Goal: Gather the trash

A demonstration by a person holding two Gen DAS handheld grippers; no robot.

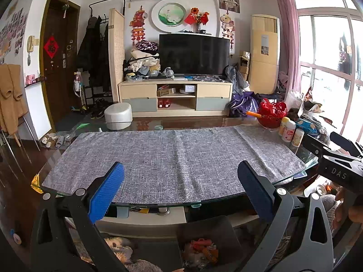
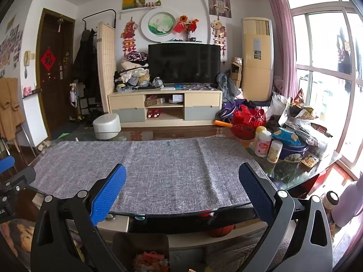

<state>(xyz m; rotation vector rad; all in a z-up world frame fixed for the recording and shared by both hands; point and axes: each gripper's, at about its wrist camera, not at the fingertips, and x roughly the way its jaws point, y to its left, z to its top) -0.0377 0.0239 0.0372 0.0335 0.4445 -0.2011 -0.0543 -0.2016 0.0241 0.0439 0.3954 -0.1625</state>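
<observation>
A grey trash bin (image 1: 211,233) with orange and white scraps inside stands on the floor below the near table edge; it also shows in the right wrist view (image 2: 140,244). My left gripper (image 1: 181,176) is open and empty, held over the near edge of the grey table runner (image 1: 172,158). My right gripper (image 2: 182,179) is open and empty, also over the runner (image 2: 163,170). The right gripper's body (image 1: 335,165) shows at the right of the left wrist view. No loose trash shows on the runner.
The glass table (image 2: 292,176) carries a red basket (image 2: 247,122), several small bottles (image 2: 263,146), a blue tin (image 2: 292,151) and snack bags (image 2: 301,117) at its right end. A white stool (image 1: 118,115) and TV cabinet (image 1: 175,97) stand beyond. A basketball (image 2: 221,230) lies under the table.
</observation>
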